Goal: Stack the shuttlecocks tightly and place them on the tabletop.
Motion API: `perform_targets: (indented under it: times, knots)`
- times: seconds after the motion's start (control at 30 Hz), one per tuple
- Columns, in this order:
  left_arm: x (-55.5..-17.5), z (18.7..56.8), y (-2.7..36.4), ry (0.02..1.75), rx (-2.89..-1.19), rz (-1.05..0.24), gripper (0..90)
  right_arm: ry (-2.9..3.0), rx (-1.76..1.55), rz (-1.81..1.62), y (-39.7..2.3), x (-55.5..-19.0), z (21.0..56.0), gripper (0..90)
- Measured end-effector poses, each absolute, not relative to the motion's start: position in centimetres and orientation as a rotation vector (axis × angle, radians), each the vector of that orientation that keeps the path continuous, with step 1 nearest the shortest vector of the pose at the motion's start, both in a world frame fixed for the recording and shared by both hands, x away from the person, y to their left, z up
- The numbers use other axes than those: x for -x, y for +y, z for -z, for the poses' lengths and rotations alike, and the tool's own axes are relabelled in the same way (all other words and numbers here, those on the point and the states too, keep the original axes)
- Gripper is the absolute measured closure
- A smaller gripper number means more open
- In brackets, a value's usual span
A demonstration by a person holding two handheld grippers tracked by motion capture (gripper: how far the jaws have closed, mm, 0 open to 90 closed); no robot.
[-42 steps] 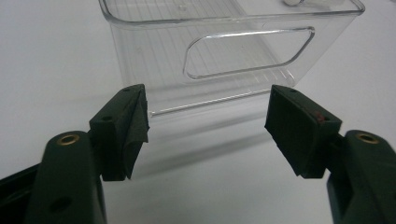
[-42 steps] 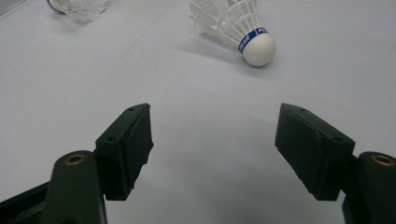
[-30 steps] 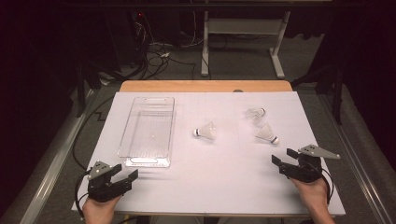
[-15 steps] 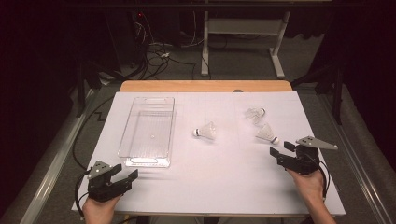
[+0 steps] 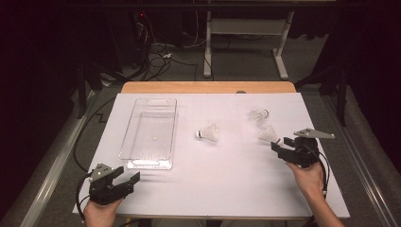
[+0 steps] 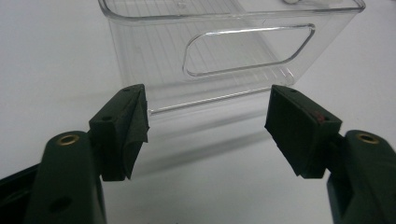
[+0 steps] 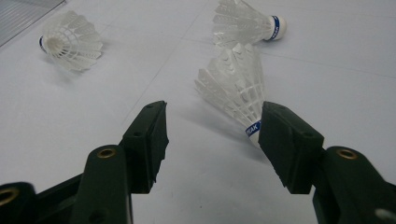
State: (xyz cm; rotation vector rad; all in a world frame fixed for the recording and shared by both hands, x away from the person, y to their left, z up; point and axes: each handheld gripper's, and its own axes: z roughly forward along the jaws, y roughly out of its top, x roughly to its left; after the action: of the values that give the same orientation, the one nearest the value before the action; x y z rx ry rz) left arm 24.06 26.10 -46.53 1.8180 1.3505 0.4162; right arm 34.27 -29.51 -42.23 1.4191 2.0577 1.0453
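Note:
Three white shuttlecocks lie on the white table top. One [image 5: 208,134] [image 7: 72,39] is mid-table, one [image 5: 259,115] [image 7: 243,21] is far right, and the nearest [image 5: 270,135] [image 7: 236,88] lies just ahead of my right gripper [image 5: 280,149] [image 7: 212,135]. That gripper's jaws have just been closing. The nearest shuttlecock's blue-banded cork lies beside the right-hand pad [image 7: 285,140], the other pad is clear of it, and nothing is pinched. My left gripper [image 5: 127,174] [image 6: 208,121] rests open at the near left corner, empty, facing the end wall of a clear plastic bin [image 5: 171,142] [image 6: 154,56].
The bin is long, stands left of centre and has a handle slot in its near end. The wooden table edge [image 5: 208,87] runs along the back. Beyond it are cables on the dark floor and a white desk frame [image 5: 246,33].
My right gripper has moved forward and a little up, toward the nearest shuttlecock, and its jaws stand narrower. The left gripper and the shuttlecocks have stayed put.

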Motion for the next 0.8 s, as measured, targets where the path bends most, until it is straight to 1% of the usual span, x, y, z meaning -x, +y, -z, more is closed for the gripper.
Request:
perform_targets:
  times: [0.43, 0.8]
  knots:
    - [-24.1, 46.5, 26.1, 1.347, -1.823, -0.42, 30.8, 2.08, -1.462, -0.973, -28.9, -36.3, 41.5, 44.6]
    - [-24.1, 46.5, 26.0, 1.339, -1.836, -0.423, 31.0, 2.102, -1.487, -0.903, -28.5, -38.0, 40.8, 47.8]
